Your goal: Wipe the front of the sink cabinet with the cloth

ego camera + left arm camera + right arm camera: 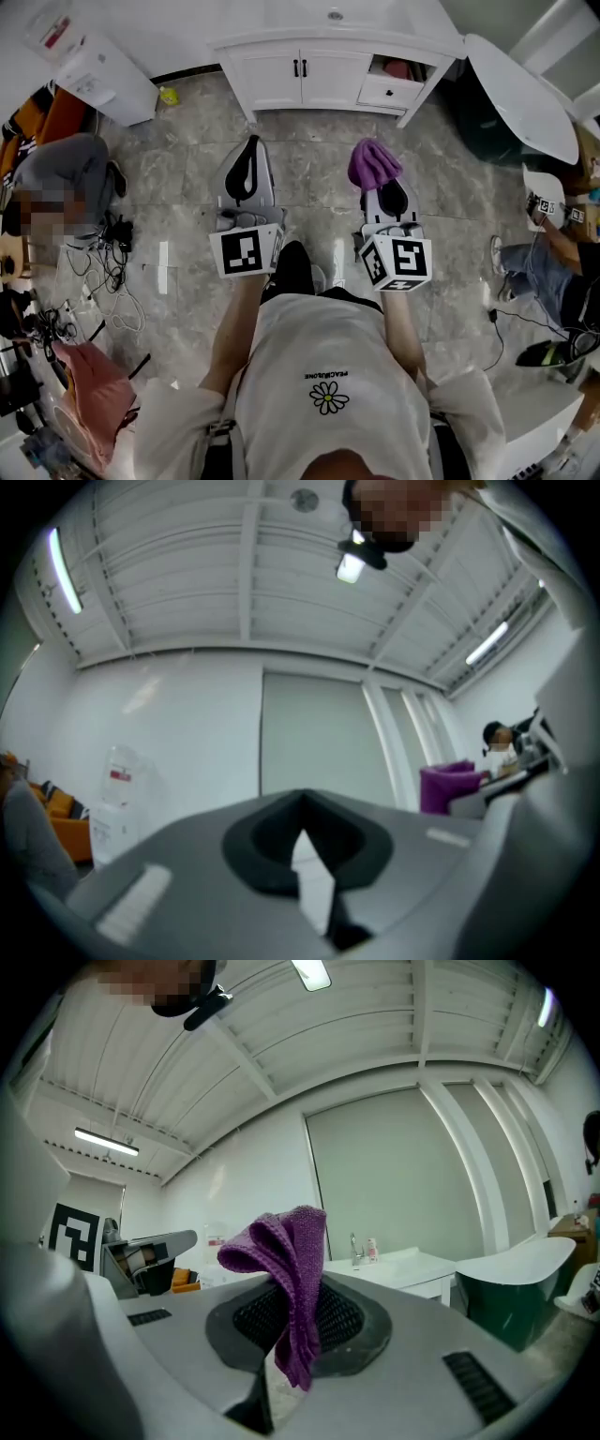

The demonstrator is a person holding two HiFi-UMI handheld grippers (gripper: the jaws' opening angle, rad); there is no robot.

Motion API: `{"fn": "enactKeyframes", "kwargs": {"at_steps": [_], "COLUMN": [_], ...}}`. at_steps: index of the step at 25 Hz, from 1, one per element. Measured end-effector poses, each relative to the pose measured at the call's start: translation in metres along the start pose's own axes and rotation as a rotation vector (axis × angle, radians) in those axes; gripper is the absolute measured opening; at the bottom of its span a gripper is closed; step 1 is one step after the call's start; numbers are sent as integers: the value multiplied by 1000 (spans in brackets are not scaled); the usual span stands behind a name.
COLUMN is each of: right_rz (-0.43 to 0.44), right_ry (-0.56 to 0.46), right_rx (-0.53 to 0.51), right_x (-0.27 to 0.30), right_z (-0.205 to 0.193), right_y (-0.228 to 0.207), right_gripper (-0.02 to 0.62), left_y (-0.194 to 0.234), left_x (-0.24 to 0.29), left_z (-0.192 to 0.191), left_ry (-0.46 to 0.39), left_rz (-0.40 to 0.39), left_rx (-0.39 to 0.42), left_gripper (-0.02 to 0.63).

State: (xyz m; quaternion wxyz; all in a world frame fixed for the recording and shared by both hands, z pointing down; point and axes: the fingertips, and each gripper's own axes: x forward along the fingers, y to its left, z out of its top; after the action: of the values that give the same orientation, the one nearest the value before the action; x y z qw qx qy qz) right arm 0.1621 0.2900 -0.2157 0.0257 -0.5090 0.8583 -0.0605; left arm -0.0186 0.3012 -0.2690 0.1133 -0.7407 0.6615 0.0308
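Sink cabinet (328, 75) ahead, bathtub (520, 94) to its right, left tongs (250, 148) beside right tongs (380, 187), cloth (373, 161) in right tongs

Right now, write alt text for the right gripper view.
The right gripper holds a purple cloth in its shut jaws, bunched above them and hanging between them. Behind stand a white sink cabinet with a tap and, at right, a bathtub.

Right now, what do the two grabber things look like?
The left gripper and the right gripper are both grey shells with black pads, narrowing toward the tips. Each carries a white cube with black square markers. The person wears a white T-shirt with a small daisy.
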Motion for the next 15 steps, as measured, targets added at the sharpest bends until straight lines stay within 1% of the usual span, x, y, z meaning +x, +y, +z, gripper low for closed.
{"fn": "enactKeyframes", "kwargs": {"at_steps": [4, 8, 11, 15], "right_rz": [-5, -33, -44, -72], "right_ry": [11, 27, 30, 48], "right_rx": [8, 13, -1, 2], "right_x": [25, 63, 97, 161], "right_z": [-3, -14, -18, -17], "right_y": [-13, -21, -24, -34], "right_gripper": [41, 40, 40, 40], "left_y": [8, 28, 45, 71], "left_x": [21, 49, 84, 150], "left_z": [-8, -32, -48, -61], "left_ry": [12, 21, 13, -3], "left_rz": [-8, -14, -26, -53], "left_rx": [18, 6, -10, -38], "left_gripper": [5, 5, 3, 5]}}
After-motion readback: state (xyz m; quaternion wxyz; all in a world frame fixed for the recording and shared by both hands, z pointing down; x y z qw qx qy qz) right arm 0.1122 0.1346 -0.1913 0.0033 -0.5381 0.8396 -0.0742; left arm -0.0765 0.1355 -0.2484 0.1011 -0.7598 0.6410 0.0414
